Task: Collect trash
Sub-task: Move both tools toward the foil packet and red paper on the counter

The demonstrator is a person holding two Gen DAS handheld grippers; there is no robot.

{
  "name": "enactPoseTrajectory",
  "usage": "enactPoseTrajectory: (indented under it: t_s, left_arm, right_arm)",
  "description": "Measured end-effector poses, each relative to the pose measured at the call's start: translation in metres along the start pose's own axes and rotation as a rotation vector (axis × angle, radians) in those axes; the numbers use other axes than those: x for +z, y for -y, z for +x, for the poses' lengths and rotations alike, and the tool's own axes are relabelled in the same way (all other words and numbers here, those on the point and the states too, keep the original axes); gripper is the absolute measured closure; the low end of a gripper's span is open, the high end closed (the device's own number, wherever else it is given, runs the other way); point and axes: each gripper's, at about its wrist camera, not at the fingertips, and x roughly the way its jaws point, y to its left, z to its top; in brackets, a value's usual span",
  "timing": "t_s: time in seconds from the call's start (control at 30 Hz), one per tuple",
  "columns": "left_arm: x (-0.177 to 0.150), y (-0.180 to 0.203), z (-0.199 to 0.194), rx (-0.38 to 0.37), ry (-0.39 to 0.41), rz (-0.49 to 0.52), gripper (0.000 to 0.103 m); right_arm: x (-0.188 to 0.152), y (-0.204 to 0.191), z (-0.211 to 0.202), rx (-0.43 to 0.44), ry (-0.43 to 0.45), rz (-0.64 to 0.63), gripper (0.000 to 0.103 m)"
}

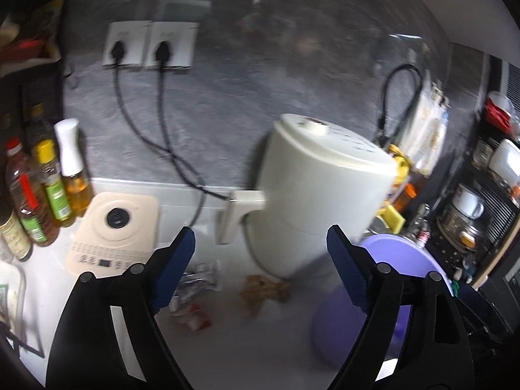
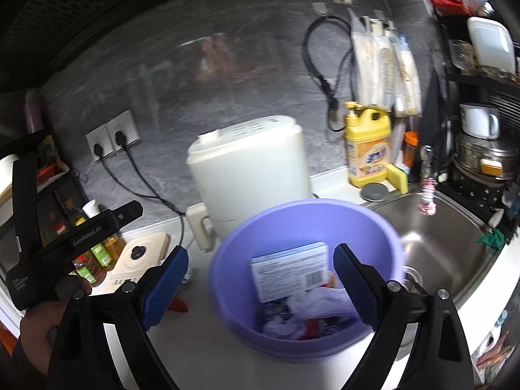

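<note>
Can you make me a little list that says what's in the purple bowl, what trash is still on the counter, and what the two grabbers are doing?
bowl: purple basin beside the sink
in bowl: white box with barcode, crumpled wrappers
trash on counter: silver wrapper, brown crumpled scrap, red-and-white bits
left gripper: open, empty, above the counter trash
right gripper: open, empty, over the basin

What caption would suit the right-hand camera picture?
Open right tool above a purple basin holding a white box and crumpled trash, beside a steel sink.
</note>
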Motion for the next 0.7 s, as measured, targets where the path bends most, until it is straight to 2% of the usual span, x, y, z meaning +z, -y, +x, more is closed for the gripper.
enactPoseTrajectory:
  t_s: [0.27, 0.5, 0.7]
  left_arm:
    - [-0.005, -0.052, -0.002, 0.054, -0.014, -0.048, 0.020]
    - [-0.016, -0.086, 0.005, 0.075, -0.045, -0.079, 0.020]
    - [-0.032, -0.104, 0.020, 0.063, -0.097, -0.104, 0.021]
  right_arm:
    - [-0.012, -0.044, 0.019, 0.037, -0.027, -0.060, 0.014]
    - [-0.024, -0.077, 0.040, 0.057, -0.062, -0.114, 0.027]
    - [-0.038, -0.101, 0.062, 0.065, -0.114, -0.170, 0.036]
